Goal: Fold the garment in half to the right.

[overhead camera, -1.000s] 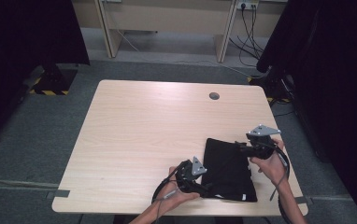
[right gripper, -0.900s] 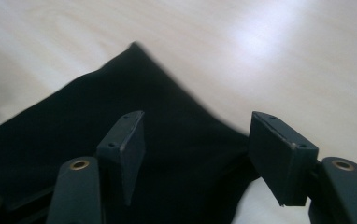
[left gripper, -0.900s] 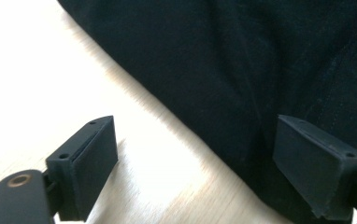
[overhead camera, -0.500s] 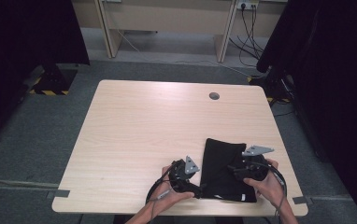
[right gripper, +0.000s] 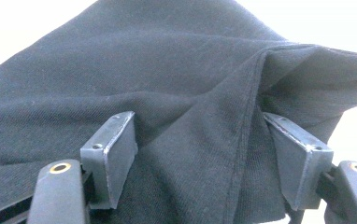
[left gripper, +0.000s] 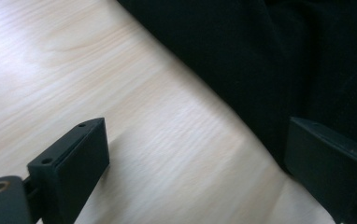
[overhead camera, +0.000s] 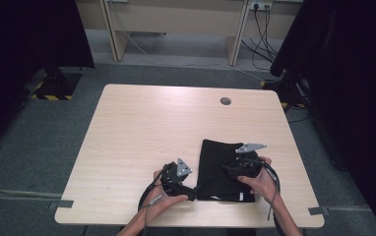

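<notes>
A black cloth (overhead camera: pixel 214 158) lies folded at the front right of the light wooden table (overhead camera: pixel 146 123). My left gripper (overhead camera: pixel 190 191) stands open at the cloth's front left corner. In the left gripper view its jaws (left gripper: pixel 193 140) straddle bare table (left gripper: pixel 120 93), with one jaw over the edge of the cloth (left gripper: pixel 270 56). My right gripper (overhead camera: pixel 229 171) rests on the cloth's right part. In the right gripper view it (right gripper: pixel 200 130) is open around a raised fold of cloth (right gripper: pixel 167 70), the pads not pinching it. Both grippers' jaws have just been opening.
A round cable hole (overhead camera: pixel 225 101) sits near the table's far edge. A small white tag (overhead camera: pixel 246 197) shows at the cloth's front edge. Dark curtains hang left and right, and a desk with cables (overhead camera: pixel 262 29) stands behind.
My right hand came down and to the left, carrying the cloth's right side over, so the cloth is narrower. My left hand shifted left to the cloth's corner.
</notes>
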Demonstrator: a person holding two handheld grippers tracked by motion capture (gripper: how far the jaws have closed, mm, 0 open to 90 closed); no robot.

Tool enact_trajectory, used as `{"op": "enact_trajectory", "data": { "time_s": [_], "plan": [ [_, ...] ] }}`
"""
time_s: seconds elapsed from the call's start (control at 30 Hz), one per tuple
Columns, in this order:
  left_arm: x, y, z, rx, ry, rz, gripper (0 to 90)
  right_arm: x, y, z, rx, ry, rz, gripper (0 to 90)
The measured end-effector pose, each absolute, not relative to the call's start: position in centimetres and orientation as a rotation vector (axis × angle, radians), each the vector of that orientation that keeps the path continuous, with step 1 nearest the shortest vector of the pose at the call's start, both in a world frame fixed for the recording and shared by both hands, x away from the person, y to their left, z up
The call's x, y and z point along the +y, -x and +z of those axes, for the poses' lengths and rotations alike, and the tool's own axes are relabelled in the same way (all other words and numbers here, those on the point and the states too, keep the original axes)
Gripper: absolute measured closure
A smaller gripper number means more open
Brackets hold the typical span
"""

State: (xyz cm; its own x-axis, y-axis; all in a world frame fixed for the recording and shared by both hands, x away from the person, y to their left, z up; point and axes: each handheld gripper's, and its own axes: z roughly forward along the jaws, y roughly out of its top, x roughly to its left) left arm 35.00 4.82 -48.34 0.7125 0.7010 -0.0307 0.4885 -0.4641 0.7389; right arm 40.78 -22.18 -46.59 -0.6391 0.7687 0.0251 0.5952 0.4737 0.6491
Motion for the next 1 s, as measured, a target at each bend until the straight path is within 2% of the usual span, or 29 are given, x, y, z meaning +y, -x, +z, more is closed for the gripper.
{"op": "enact_trajectory", "data": {
  "time_s": [0.3, 0.5, 0.63, 0.83, 1.0],
  "plan": [
    [7.5, -36.4, -48.4, 0.991, -2.126, 0.404, 6.2, -18.9, -44.1, -46.6, 2.492, -1.120, 0.935, 29.5],
    [8.1, -36.7, -48.4, 1.016, -2.118, 0.411, 6.3, -18.1, -45.3, -46.6, 2.523, -1.080, 0.951, 29.8],
    [8.2, -36.7, -48.4, 1.010, -2.113, 0.401, 6.4, -19.4, -44.2, -45.3, 2.469, -1.094, 1.014, 30.9],
    [9.0, -38.1, -47.7, 1.027, -2.030, 0.367, 7.0, -22.5, -40.6, -43.4, 2.413, -1.098, 1.055, 35.2],
    [8.7, -40.7, -46.2, 1.064, -1.988, 0.379, 6.7, -23.1, -38.1, -43.5, 2.458, -1.079, 1.037, 45.0]
  ]
}}
